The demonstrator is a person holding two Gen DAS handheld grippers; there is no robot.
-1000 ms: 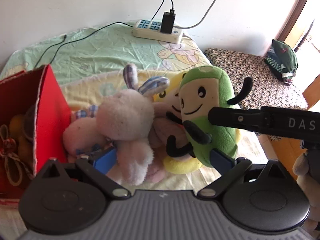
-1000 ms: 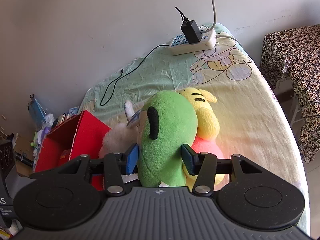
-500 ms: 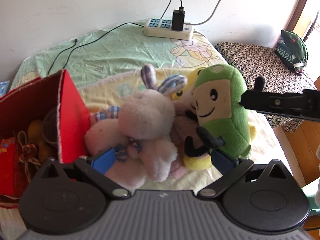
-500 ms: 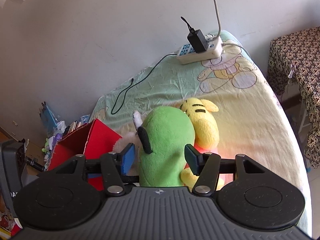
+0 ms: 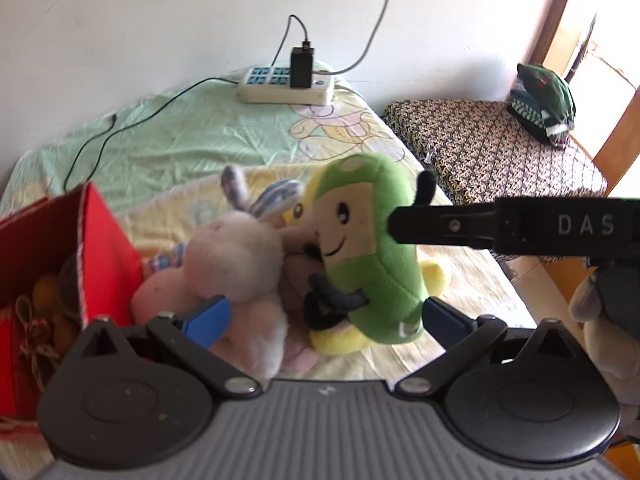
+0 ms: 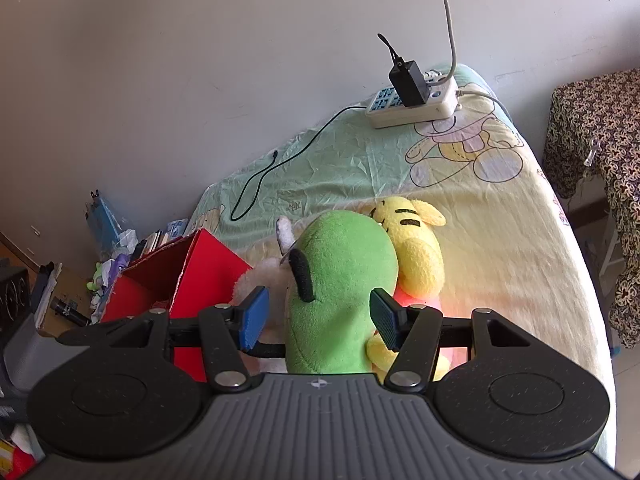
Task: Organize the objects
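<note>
A soft, light green plush (image 6: 340, 280) is straddled by the wide-open right hand-held gripper (image 6: 318, 318); its squashy middle is best pinched.

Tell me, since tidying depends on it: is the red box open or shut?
Open: the red box has no lid on; items show inside.

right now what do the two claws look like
Both claws are alike: ribbed grey body, two round black discs, black linkage arms with silver rivets, blue pads on the fingers. Left claw, right claw. The right one's black side reads "DAS" in white. No cables or sleeves are visible.
</note>
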